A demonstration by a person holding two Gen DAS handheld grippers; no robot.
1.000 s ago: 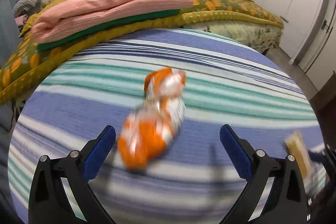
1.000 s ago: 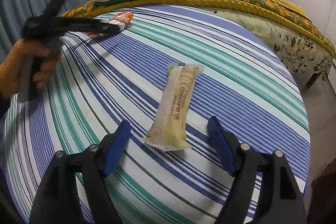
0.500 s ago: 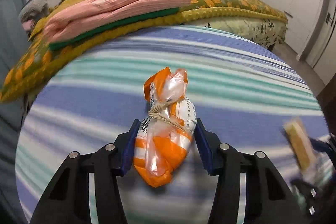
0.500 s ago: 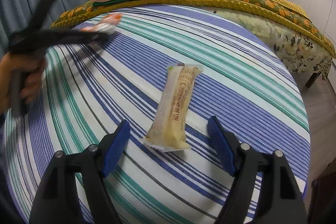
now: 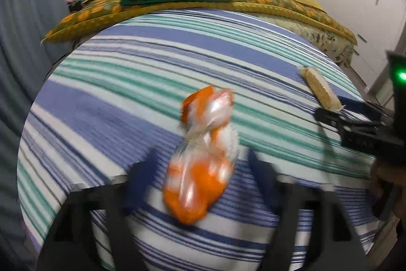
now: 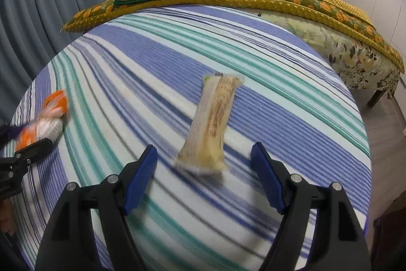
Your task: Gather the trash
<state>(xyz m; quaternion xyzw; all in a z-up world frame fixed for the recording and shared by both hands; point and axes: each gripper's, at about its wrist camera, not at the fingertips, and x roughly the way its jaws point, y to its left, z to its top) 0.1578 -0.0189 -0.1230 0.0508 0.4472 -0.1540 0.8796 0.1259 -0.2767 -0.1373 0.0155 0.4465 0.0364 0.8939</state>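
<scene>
A glossy, crinkled orange-and-clear plastic bag [image 5: 203,169] lies on a matt, ribbed woven striped cloth [image 5: 152,73]. A pale snack wrapper [image 6: 213,123] looks like smooth plastic film with a slight sheen. The gripper [image 6: 203,179] has matt black plastic arms and blue ribbed rubbery pads [image 6: 266,179]. Behind lies a dimpled, soft yellow blanket [image 6: 291,4].

brown print on the beige wrapper [image 6: 214,122], blurred, not readable, no other legible text

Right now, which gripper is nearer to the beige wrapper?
Right. The right gripper has the beige wrapper lying just ahead between its jaws. The left gripper is off to the side, around the orange bag, its jaws opening.
</scene>
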